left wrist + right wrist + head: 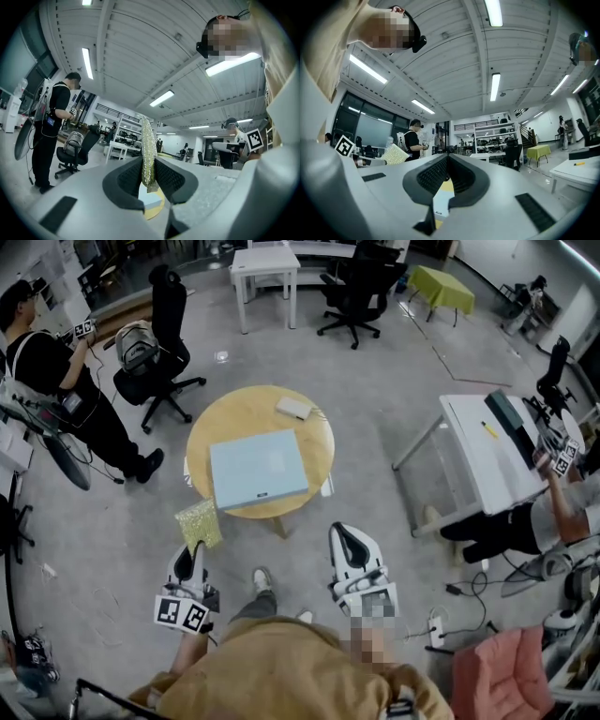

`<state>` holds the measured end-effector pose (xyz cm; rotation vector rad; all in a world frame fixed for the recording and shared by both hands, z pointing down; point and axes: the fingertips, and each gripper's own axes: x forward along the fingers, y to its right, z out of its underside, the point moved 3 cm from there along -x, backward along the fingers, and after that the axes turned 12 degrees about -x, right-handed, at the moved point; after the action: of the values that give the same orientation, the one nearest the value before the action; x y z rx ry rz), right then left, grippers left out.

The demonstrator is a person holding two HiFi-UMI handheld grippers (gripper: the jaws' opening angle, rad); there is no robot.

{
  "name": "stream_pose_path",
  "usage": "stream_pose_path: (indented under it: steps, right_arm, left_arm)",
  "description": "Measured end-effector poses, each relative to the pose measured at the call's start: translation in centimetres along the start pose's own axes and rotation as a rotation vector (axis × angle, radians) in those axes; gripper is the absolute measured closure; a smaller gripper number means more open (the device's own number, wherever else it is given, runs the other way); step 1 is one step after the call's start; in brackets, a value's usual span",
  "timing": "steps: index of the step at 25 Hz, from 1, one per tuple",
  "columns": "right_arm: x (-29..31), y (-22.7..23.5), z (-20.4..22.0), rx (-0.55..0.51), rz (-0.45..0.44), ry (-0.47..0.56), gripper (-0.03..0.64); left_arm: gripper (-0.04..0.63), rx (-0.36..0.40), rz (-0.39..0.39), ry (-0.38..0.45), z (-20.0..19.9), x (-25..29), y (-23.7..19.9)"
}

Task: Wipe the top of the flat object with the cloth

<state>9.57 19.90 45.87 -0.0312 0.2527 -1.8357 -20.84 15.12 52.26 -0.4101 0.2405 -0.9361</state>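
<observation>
A pale blue flat board [258, 469] lies on the round wooden table [314, 446] ahead of me. My left gripper [191, 557] is shut on a yellow-green cloth [200, 522], which stands up between its pads [149, 159] in the left gripper view. The cloth hangs just short of the table's near left edge. My right gripper [347, 542] is shut with nothing in it, held near the table's front right side. In the right gripper view the jaws [447, 174] meet, with the cloth [395, 154] seen off to the left.
A small white box [294, 408] lies at the table's far side. Black office chairs [159, 343] stand to the left and behind. A white desk [487, 460] with a seated person is at the right. Another person [56, 371] stands at far left. A power strip [437, 624] lies on the floor.
</observation>
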Motion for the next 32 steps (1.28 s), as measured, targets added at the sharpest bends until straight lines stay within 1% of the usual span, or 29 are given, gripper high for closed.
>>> stream_pose_path:
  steps: [4, 8, 11, 16, 18, 21, 23, 26, 30, 32]
  right_arm:
    - [6.0, 0.0, 0.0, -0.014, -0.010, 0.013, 0.617]
    - [11.3, -0.7, -0.8, -0.034, -0.015, 0.022, 0.617]
    - [14.6, -1.5, -1.1, -0.051, -0.022, 0.019, 0.617]
    - [18.9, -2.9, -0.3, -0.089, -0.039, -0.032, 0.617]
    - [20.4, -3.2, -0.6, -0.105, -0.032, -0.021, 0.617]
    - [22.3, -3.4, -1.7, -0.098, -0.008, 0.016, 0.617]
    - [22.9, -3.2, -1.7, -0.097, 0.004, 0.015, 0.617]
    - [22.9, -1.4, -0.7, -0.108, 0.012, -0.004, 0.617]
    - [23.6, 2.6, 0.3, -0.070, 0.033, 0.009, 0.617]
    - [24.2, 4.9, 0.8, -0.056, 0.023, 0.019, 0.617]
  left_arm:
    - [0.531, -0.005, 0.029, 0.016, -2.1, 4.5, -3.3]
    - [0.531, -0.027, 0.050, 0.022, -3.7, 7.6, -6.6]
    - [0.531, -0.054, 0.053, 0.019, -4.4, 9.1, -9.4]
    - [0.531, -0.073, 0.065, 0.017, -6.2, 10.9, -13.3]
    - [0.532, -0.078, 0.070, 0.012, -6.5, 11.6, -14.5]
    - [0.531, -0.080, 0.080, 0.004, -7.0, 12.6, -15.9]
    - [0.531, -0.089, 0.088, -0.002, -7.1, 13.5, -16.3]
    - [0.531, -0.097, 0.101, -0.018, -6.3, 15.4, -15.7]
    - [0.532, -0.093, 0.101, -0.035, -4.9, 19.1, -14.0]
    - [0.531, -0.099, 0.086, -0.035, -4.2, 21.1, -13.1]
